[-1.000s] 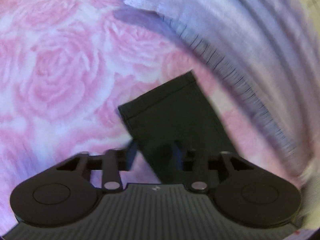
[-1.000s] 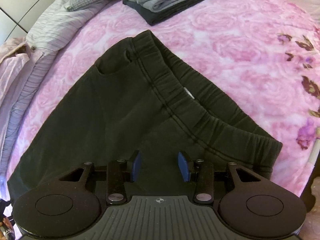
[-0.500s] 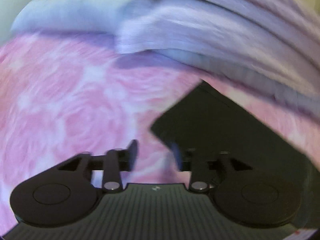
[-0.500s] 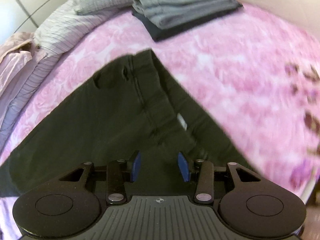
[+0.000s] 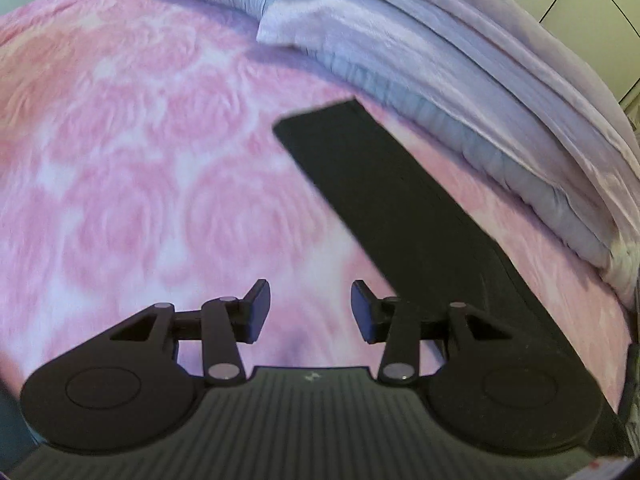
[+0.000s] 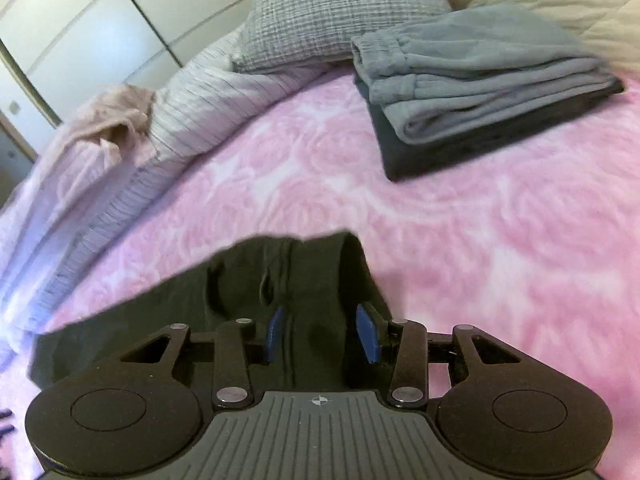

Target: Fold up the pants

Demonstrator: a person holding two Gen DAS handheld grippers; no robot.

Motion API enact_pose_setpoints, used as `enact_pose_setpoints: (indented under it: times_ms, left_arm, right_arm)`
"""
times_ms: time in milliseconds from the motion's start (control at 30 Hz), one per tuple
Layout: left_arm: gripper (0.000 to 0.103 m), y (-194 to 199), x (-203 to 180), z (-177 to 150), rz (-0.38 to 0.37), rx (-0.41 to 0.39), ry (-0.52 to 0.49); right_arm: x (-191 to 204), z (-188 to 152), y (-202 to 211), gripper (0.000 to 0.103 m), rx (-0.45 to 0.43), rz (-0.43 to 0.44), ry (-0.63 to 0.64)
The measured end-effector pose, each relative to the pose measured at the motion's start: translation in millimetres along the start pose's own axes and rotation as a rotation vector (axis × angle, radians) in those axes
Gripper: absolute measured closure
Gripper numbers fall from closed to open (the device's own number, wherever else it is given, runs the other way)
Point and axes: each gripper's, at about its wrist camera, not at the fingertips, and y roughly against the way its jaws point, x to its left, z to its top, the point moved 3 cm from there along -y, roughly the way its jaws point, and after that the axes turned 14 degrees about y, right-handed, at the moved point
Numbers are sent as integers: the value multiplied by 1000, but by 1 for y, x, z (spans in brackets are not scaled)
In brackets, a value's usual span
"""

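Note:
Black pants lie flat on the pink rose bedspread (image 5: 140, 200). In the left wrist view one straight pant leg (image 5: 392, 208) runs from the lower right up to its hem near the middle. My left gripper (image 5: 310, 308) is open over bare bedspread, with the leg just right of its right finger. In the right wrist view the waistband end of the pants (image 6: 256, 276) lies under my right gripper (image 6: 322, 332). That gripper is open, its blue pads (image 6: 368, 334) standing apart above the dark cloth.
A stack of folded grey and dark clothes (image 6: 480, 92) sits at the far right of the bed, next to a grey pillow (image 6: 340, 8). A rumpled lilac striped duvet (image 5: 460, 92) borders the bed beside the pant leg. White wardrobe doors (image 6: 80, 20) stand beyond.
The left gripper has drawn back from the leg hem, which now lies farther off and to the right. The right gripper's view has swung upward, so the pants sit lower in it. Both stayed open.

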Motion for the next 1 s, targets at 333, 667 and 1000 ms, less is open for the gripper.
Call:
enact_pose_setpoints:
  times_ms: [333, 667, 1000]
  left_arm:
    - [65, 39, -19, -106, 19, 8, 21]
    - [65, 71, -27, -171, 46, 55, 21]
    - [65, 102, -8, -193, 88, 52, 122]
  right_arm:
    - [-39, 25, -35, 103, 47, 124, 64]
    - [-43, -29, 14, 64, 283, 385, -90]
    - [-46, -73, 17, 64, 391, 457, -123]
